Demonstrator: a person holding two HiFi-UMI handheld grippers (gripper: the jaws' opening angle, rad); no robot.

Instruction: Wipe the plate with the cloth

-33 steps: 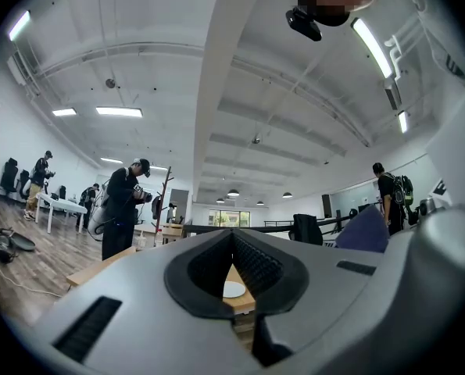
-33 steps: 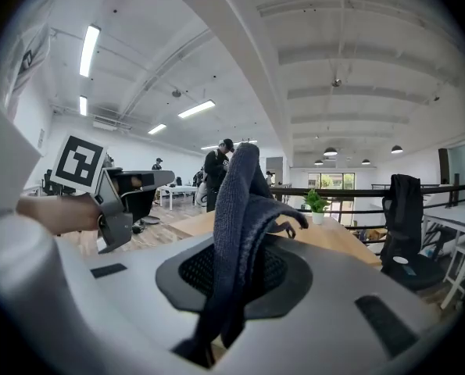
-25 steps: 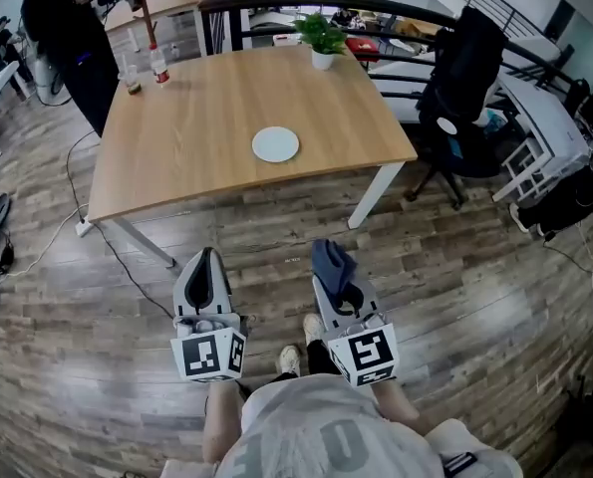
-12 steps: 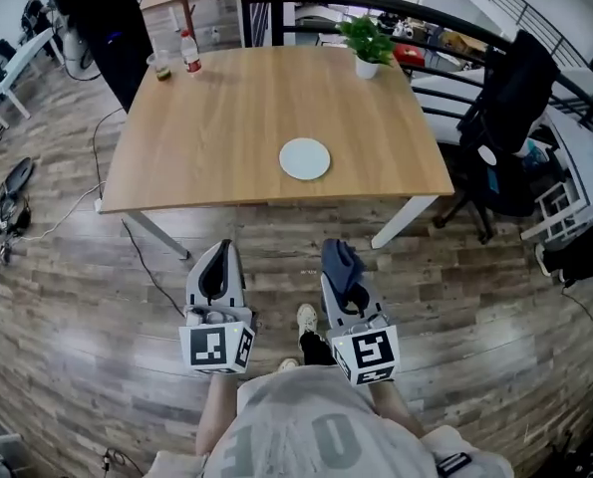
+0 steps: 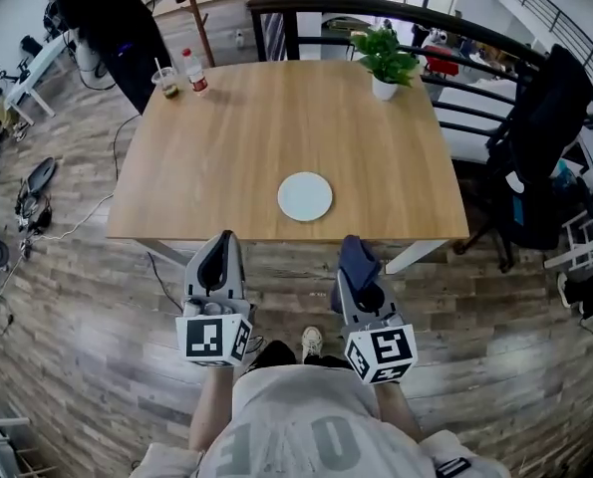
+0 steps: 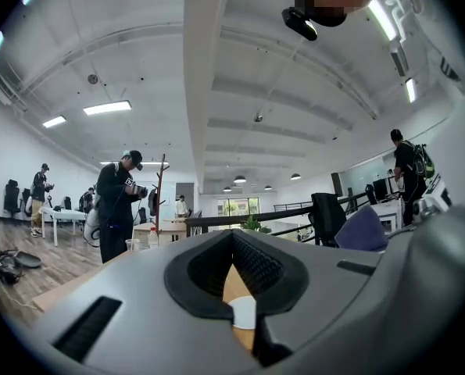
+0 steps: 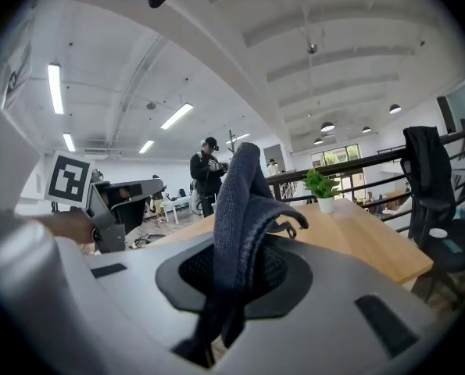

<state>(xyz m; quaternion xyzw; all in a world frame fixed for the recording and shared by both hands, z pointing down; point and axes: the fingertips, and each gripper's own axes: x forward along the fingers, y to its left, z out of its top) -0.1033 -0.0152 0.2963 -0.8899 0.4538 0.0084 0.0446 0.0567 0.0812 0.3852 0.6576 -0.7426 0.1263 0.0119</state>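
My left gripper (image 5: 222, 245) is clenched shut and empty. My right gripper (image 5: 359, 285) grasps the cloth (image 5: 356, 259). The plate (image 5: 305, 196) lies at twelve o'clock, apart from both.

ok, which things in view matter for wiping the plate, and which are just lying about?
For the job:
plate, on the table
cloth, clamped in the right gripper

Lying about:
potted plant
bottle
cup
chair off the table's right side
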